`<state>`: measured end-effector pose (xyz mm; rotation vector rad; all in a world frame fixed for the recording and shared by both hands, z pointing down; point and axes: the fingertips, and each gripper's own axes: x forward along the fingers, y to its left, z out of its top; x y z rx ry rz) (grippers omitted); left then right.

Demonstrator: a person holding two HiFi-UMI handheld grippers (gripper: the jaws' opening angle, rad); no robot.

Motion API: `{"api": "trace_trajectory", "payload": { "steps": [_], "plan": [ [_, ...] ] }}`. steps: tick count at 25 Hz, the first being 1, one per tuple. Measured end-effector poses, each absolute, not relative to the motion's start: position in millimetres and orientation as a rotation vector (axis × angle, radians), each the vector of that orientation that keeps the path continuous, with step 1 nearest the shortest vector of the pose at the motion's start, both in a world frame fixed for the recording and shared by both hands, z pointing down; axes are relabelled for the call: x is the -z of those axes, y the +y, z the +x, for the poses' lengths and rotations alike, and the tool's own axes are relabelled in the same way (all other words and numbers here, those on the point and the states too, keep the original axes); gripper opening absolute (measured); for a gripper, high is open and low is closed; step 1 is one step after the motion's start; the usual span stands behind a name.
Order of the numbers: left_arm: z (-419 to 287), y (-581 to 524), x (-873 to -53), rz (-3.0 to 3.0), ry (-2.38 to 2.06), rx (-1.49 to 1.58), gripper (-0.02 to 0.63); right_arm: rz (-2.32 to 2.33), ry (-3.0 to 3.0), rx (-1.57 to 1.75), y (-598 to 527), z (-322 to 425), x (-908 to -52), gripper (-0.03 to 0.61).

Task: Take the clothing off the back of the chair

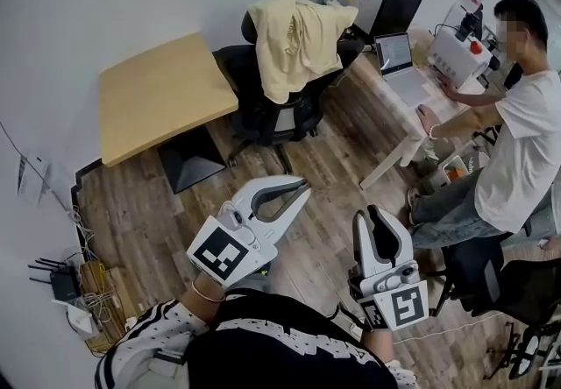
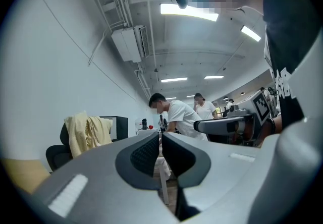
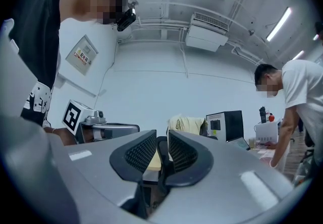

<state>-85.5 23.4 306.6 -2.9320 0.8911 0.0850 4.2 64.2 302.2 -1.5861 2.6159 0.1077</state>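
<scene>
I see fingers closed and empty on my left gripper (image 1: 300, 188), slightly apart on my right gripper (image 1: 371, 215) (nothing between), both well apart from the yellow clothing (image 1: 294, 37) draped over the chair (image 1: 263, 111) back.

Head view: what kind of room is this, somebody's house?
Most likely an office or lab workroom, not a house: a black office chair with clothing draped over its back, a laptop beside a person at work, and long strip lights on the ceiling.

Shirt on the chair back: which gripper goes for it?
The right gripper, probably: its jaws are slightly apart and empty, the left gripper is shut. Both are far from the shirt.
</scene>
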Motion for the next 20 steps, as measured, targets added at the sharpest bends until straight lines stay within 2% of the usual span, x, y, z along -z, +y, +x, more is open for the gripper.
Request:
{"api": "trace_trajectory", "payload": {
  "steps": [20],
  "plan": [
    [-124.6,-61.0,-320.4,-2.979,0.872,-0.149,-0.006,-1.651,2.625,-0.107,-15.0,-32.0,-302.4,0.103]
  ]
}}
